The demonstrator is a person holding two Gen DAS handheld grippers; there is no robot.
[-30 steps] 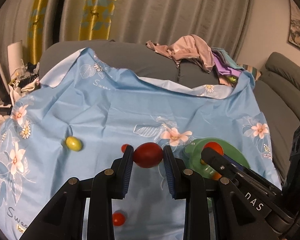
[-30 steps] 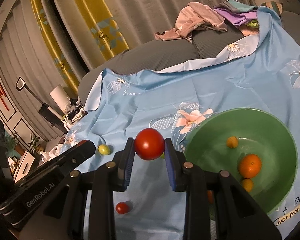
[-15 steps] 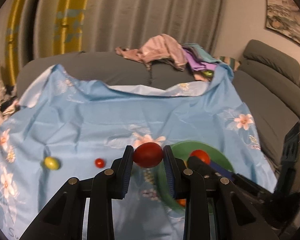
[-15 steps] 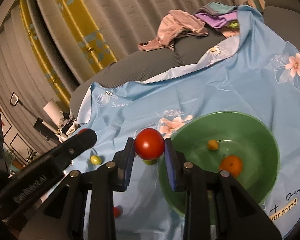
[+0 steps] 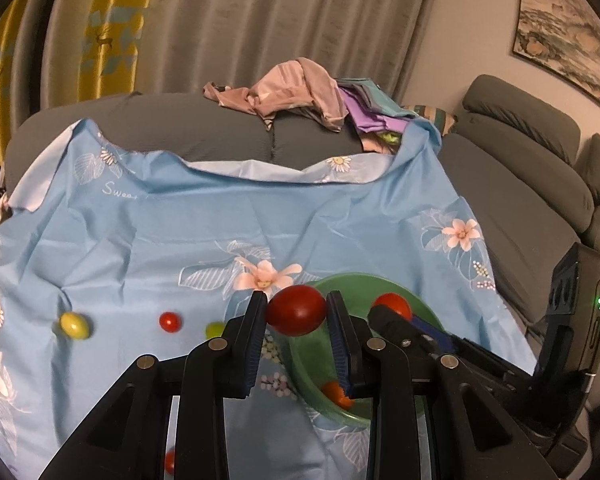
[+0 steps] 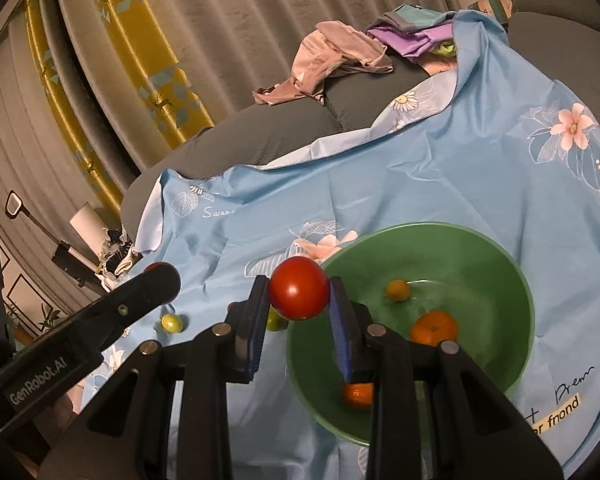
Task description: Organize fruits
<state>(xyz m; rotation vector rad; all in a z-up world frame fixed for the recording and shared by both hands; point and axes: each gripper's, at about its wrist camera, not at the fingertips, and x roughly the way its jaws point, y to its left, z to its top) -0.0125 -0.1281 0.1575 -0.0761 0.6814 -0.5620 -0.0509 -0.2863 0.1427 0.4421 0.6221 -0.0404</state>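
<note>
A blue floral cloth [image 6: 400, 184] covers the grey sofa [image 5: 220, 128] and carries everything. The green bowl [image 6: 512, 280] sits on it, to the right of both claws in both wrist views. In the bowl you see a large orange [image 6: 434, 327], a smaller orange fruit [image 6: 357, 395] near the front wall and a small yellow-orange fruit [image 6: 397, 290] further back.

Your right claw [image 6: 299, 300] is clamped on a round red tomato [image 6: 299, 294]. That tomato hangs at the bowl's left rim, not clearly over the basin. Your left claw [image 5: 296, 316] is clamped on a darker red, egg-shaped tomato [image 5: 296, 310], long axis lying across the pads. It overlaps the bowl's left rim in the left wrist view.

The right claw is judged nearer the basin. Carry each tomato rightward past the rim before you release it.

Loose on the cloth to the left: a yellow-green fruit [image 5: 74, 325], a second green fruit [image 5: 215, 329], a small red cherry tomato [image 5: 169, 321], and another red one [image 5: 169, 460] at the frame bottom.
</note>
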